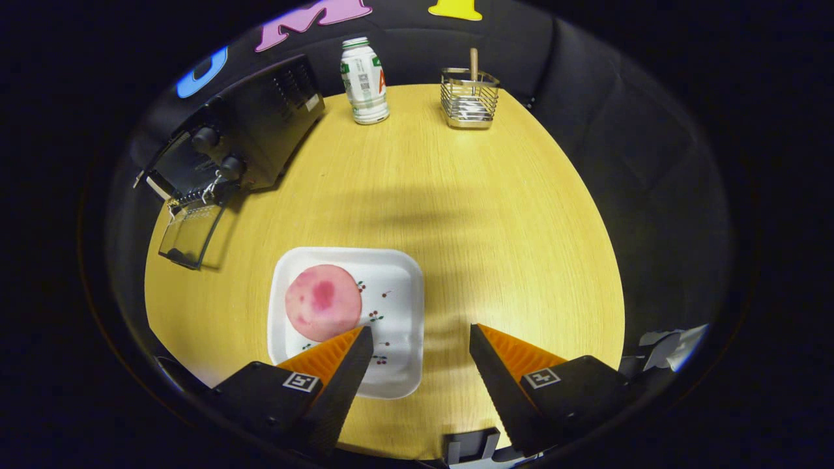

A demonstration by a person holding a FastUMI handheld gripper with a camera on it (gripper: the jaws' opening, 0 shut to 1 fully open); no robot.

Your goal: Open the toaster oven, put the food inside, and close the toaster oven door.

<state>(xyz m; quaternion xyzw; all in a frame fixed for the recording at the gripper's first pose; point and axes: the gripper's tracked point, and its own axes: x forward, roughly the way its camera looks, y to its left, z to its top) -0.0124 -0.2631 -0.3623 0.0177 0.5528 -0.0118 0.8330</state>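
Item: pink round food (323, 302) on white plate (397, 286) just ahead of my gripper (421, 339), fingers wide apart, empty; judged light, soft, bruisable—take gently across its sides; toaster oven (247, 140) door already down.

The wooden worktop (456, 215) carries a toaster oven (247, 130) at its far-left corner, a bottle (363, 81) and wire caddy (469, 98) along the far edge, and a white plate (397, 293), seemingly near the near edge.
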